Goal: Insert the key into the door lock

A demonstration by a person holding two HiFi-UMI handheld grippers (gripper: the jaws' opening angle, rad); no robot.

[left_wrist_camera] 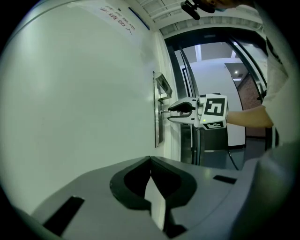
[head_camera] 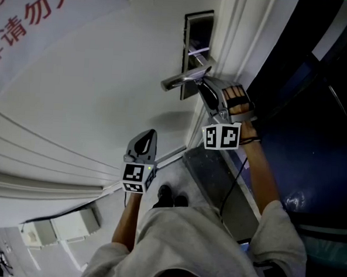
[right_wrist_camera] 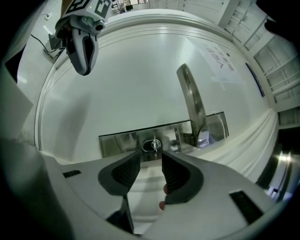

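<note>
- Key (right_wrist_camera: 153, 145) seems seated in the keyhole of the lock plate (right_wrist_camera: 123, 140), its small head showing just beyond the tips of the right hand-held gripper (right_wrist_camera: 150, 161). The task looks all but done.
- Right hand-held gripper stands wide, its ribbed pads apart with nothing pressed between them. The key sits ahead of the pads, not in them.
- Left hand-held gripper (left_wrist_camera: 150, 160) is closed tip to tip and empty, well away from the lock plate, in front of the bare door (head_camera: 95, 83).
- Risk: a skewed pull-back could let a pad catch the key head and drag it partway out of the lock plate, or twist it.
- Risk: the lever handle (right_wrist_camera: 192, 105) springs from the lock plate just beside the keyhole, so a sideways drift towards it would knock the nearer jaw.
- Edges: the door frame (head_camera: 229, 45) runs close along the lock plate's far side, which leaves little room there.
- Open room: straight back from the lock plate, and across the plain door face towards the left hand-held gripper.
</note>
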